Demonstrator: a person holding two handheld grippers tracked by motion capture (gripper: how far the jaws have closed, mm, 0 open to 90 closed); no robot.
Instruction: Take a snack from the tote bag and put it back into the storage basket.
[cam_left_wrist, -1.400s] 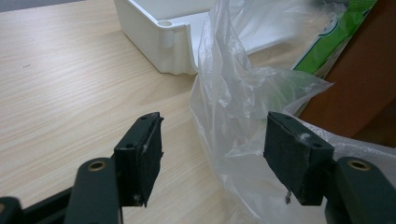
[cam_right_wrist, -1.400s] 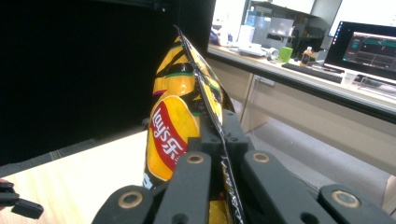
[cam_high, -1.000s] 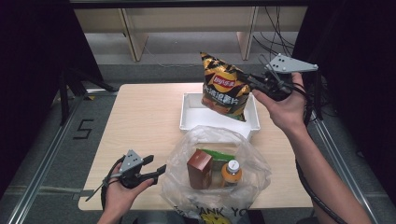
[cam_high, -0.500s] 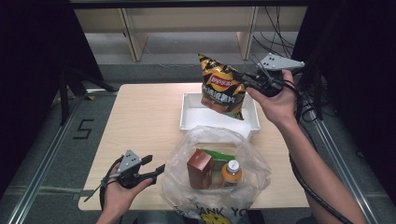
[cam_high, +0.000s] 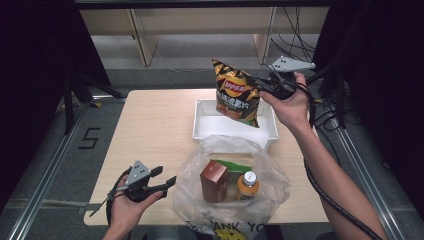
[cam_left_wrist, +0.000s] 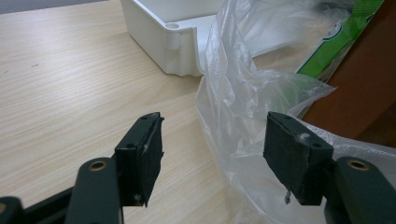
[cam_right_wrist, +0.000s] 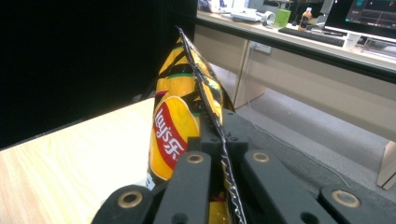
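In the upper right of the high view the right gripper (cam_high: 261, 90) is clamped on the edge seam of a yellow chip bag (cam_high: 236, 94), which hangs in the air above the white tray (cam_high: 202, 131) at the frame's centre. At the lower left the left gripper (cam_high: 167, 181) rests low over the worktop (cam_high: 150, 125) with its jaws apart, just beside the clear plastic bag (cam_high: 272, 172) holding a brown box (cam_high: 214, 181) and a bottle (cam_high: 247, 185).

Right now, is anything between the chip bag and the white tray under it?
Nothing visible. The chip bag hangs from the right hand-held gripper, clamped on its edge, above the white tray, whose visible floor is bare.
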